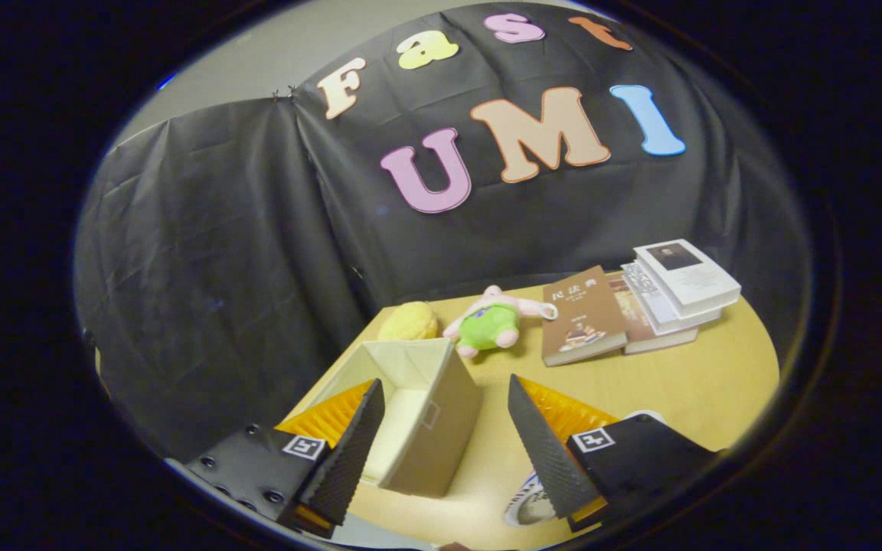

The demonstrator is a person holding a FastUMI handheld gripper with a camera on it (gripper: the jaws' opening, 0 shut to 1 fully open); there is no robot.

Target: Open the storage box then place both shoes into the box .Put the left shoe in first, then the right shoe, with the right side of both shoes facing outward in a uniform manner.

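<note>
Tongs [441, 444] nearest, fingers spread wide, nothing between the pads. Hovering above the worktop [686, 383], tilted view.

Storage box [410, 413] sits just ahead, partly between the two fingers and more toward the left one; its near corner reaches into the gap. Beige fabric walls, top already open, inside looks bare. No lid seen. Judged light and soft-sided: walls likely flex if pinched, and the box may slide on the smooth wood when nudged. Best hold would be a top rim, one finger inside, one outside.

Shoe [533, 501]: a white patterned shape peeks out under the right finger, close in, mostly hidden. Probably one of the pair; cannot tell left from right, nor where the other is. If a shoe, expect it light, somewhat stiff at the sole; take it at the heel collar.

Beyond the box: yellow soft object [408, 321], pink-and-green plush toy [493, 321], a few books [640, 306] further back.
</note>
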